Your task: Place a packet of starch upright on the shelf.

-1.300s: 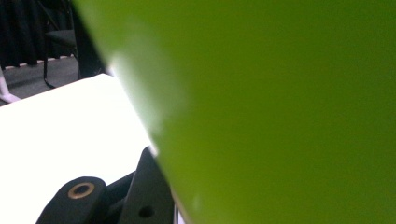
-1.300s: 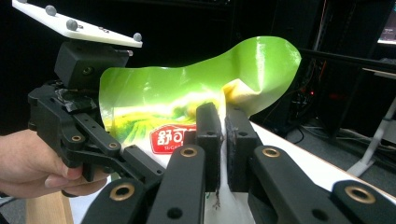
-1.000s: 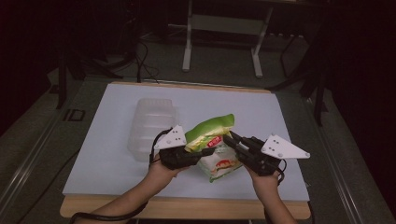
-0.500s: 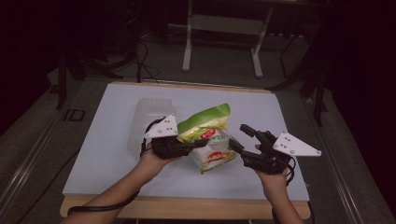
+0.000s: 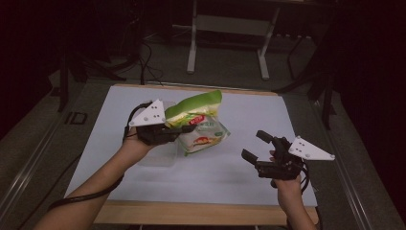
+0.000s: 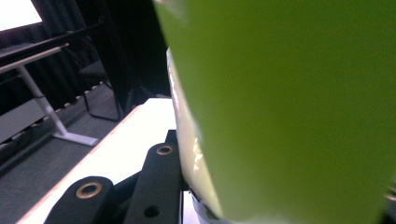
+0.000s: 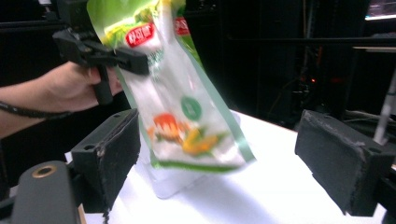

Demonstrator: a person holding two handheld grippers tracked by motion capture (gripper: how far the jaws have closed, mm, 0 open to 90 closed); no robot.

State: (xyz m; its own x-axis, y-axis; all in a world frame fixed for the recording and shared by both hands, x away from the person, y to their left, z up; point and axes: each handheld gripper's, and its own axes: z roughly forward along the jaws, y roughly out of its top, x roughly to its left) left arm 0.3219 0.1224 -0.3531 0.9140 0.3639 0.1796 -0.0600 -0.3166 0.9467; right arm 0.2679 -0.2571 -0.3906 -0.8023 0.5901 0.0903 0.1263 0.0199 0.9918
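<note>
1. High view. My left gripper (image 5: pixel 168 134) is clamped on one green-and-white snack bag (image 5: pixel 200 123), pinching it at its left edge and carrying it in the air above the white table (image 5: pixel 287 120). My right gripper (image 5: pixel 255 146) stands well apart to the right, with nothing between its jaws; they have just been opening and are now spread wide. One clear plastic container (image 5: pixel 155 157) lies on the table under my left hand (image 5: pixel 136 146), partly hidden by it.

2. Left gripper view. The green bag (image 6: pixel 289 107) sits right against the lens, blurred. Black jaw parts rise at the lower left; the bag's edge runs down beside them. The pinch point itself I cannot make out here.

3. Right gripper view. My two pads (image 7: pixel 109 151) stand far apart and bare. Beyond them the bag (image 7: pixel 182 112) hangs tilted from the left gripper (image 7: pixel 122 57), its bottom edge just above the clear container (image 7: pixel 175 184).

4. Risks, in my judgement. The bag hangs from a single edge pinch; slick film could slide out on a quick swing and fall to the table or onto the container. The hanging bag may also brush the container and shift it.

5. Count: one bag, one container, two grippers.
</note>
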